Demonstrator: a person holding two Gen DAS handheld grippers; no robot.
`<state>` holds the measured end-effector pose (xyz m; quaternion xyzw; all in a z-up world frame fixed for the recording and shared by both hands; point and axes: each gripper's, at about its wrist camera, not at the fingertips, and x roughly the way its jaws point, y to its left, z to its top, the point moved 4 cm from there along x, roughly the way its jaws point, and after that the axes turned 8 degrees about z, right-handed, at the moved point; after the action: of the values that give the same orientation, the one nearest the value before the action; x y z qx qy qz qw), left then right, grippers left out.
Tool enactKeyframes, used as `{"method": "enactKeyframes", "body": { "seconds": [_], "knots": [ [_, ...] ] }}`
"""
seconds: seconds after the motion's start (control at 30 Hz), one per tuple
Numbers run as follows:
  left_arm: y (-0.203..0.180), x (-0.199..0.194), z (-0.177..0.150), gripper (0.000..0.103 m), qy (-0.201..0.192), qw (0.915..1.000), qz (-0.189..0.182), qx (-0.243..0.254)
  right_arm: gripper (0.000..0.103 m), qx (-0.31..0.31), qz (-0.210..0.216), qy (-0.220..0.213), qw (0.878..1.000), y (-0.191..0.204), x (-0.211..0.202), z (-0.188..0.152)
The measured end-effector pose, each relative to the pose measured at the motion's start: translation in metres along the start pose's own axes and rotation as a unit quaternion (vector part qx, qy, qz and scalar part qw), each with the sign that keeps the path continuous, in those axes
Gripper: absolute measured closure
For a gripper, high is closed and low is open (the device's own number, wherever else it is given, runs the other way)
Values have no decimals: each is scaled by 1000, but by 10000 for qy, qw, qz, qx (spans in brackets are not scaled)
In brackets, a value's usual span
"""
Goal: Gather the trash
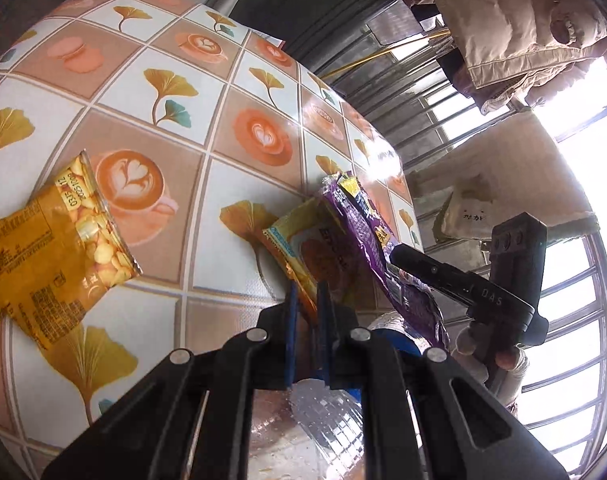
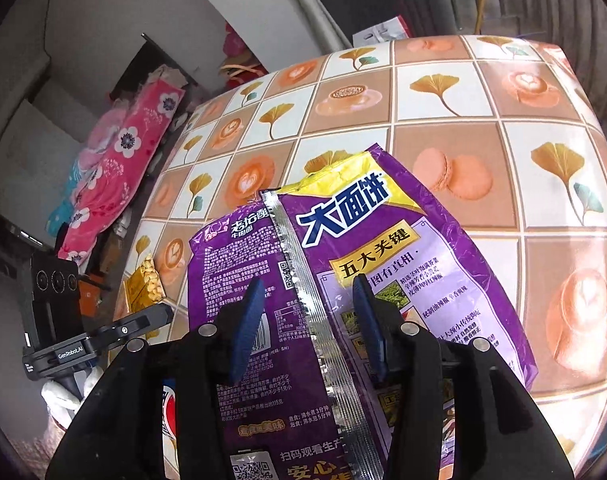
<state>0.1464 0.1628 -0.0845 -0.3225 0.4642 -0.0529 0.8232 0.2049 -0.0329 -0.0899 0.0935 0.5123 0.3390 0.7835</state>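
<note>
Here my right tongs (image 2: 307, 324) gape astride the crinkly purple noodle wrapper (image 2: 343, 280) lying lengthwise, left tongs (image 1: 305, 300) clenched on the orange snack packet (image 1: 307, 256).

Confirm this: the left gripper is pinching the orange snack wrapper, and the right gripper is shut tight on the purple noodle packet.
Not quite. The right gripper is open, its blue fingers spread over the purple noodle packet, as the right wrist view shows. The left gripper does pinch the orange snack wrapper.

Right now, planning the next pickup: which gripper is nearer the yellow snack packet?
Left. The left gripper, holding an orange wrapper, is right of the yellow snack packet; the right gripper is farther, over the purple noodle bag.
</note>
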Motion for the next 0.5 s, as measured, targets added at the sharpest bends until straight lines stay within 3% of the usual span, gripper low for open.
{"method": "enactKeyframes", "body": {
  "seconds": [0.5],
  "knots": [
    [48, -86, -5, 94, -960, 9929, 694, 94, 53, 153, -55, -1055, 9943, 12, -58, -38]
  ]
}}
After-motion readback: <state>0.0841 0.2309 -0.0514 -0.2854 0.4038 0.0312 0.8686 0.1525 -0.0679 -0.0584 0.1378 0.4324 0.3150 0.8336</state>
